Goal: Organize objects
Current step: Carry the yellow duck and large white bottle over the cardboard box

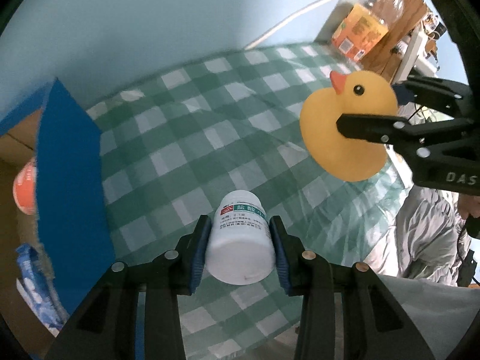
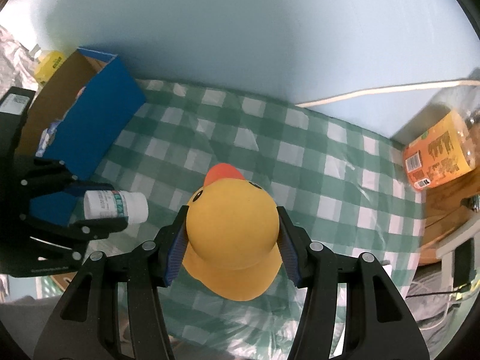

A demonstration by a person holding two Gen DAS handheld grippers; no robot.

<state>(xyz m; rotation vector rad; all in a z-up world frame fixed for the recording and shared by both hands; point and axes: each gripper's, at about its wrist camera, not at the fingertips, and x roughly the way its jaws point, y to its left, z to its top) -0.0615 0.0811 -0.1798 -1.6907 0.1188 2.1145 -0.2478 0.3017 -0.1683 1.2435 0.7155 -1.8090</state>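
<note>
Blue-padded jaws of the left gripper (image 1: 240, 249) clamp a white pill bottle (image 1: 241, 240) across its body, base toward the camera, clear of the green checked tablecloth (image 1: 186, 138). This side grip leaves the bottle free to be lowered into a container.

Right gripper (image 2: 231, 240) clamps a yellow rubber duck (image 2: 231, 237) at its head, beak pointing forward, also clear of the cloth. Both grippers hold their loads near each other above the table.

A blue cardboard box (image 1: 69, 162) stands open at the table's left side; it is judged the likely destination.

Left wrist view shows part of the box interior: an orange-and-white round item (image 1: 25, 189) and a blue-white packet (image 1: 39, 291), identity uncertain owing to blur. Right wrist view instead shows the box's full outline and a yellow item (image 2: 49, 61) behind it. An orange-labelled bottle (image 1: 369, 24) lies on a wooden surface at the far right.
</note>
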